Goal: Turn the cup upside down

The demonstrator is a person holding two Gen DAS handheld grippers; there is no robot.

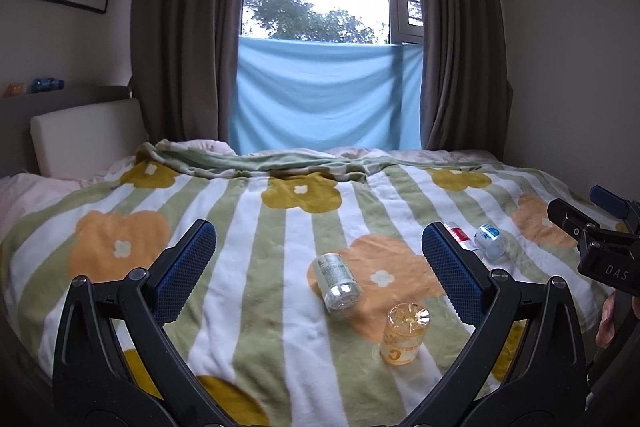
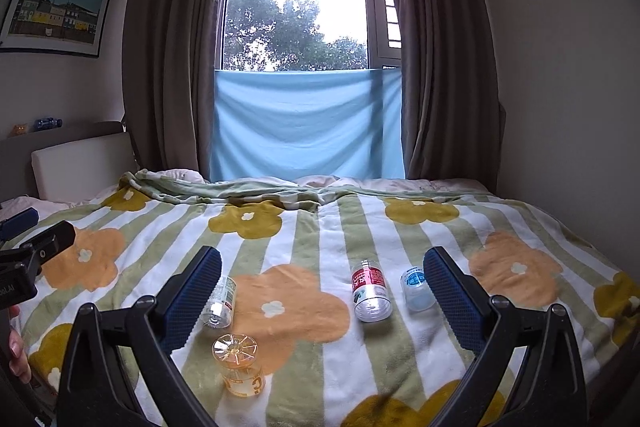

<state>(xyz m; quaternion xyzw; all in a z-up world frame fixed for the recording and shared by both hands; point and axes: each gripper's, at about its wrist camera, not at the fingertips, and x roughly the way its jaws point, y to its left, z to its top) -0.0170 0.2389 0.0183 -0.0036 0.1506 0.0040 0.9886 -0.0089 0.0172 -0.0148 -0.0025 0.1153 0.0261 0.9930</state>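
Observation:
Several small clear plastic cups are on the flowered blanket [image 1: 280,307]. An orange-tinted cup [image 1: 404,335] [image 2: 240,367] stands on end with its spoked base facing up. On their sides lie a silver-labelled cup [image 1: 338,283] [image 2: 220,301], a red-labelled cup [image 1: 458,235] [image 2: 370,291] and a blue-labelled cup [image 1: 490,241] [image 2: 416,287]. My left gripper [image 1: 319,231] hovers open above the silver-labelled cup, holding nothing. My right gripper [image 2: 323,255] is open and empty too, with the red-labelled cup between its fingers' lines and further off.
The bed fills the view up to brown curtains [image 1: 184,27] and a window with a blue cloth [image 1: 320,95]. A white headboard [image 1: 84,135] stands at the left and a bare wall at the right. A hand [image 1: 608,319] [image 2: 16,347] shows at each frame's edge.

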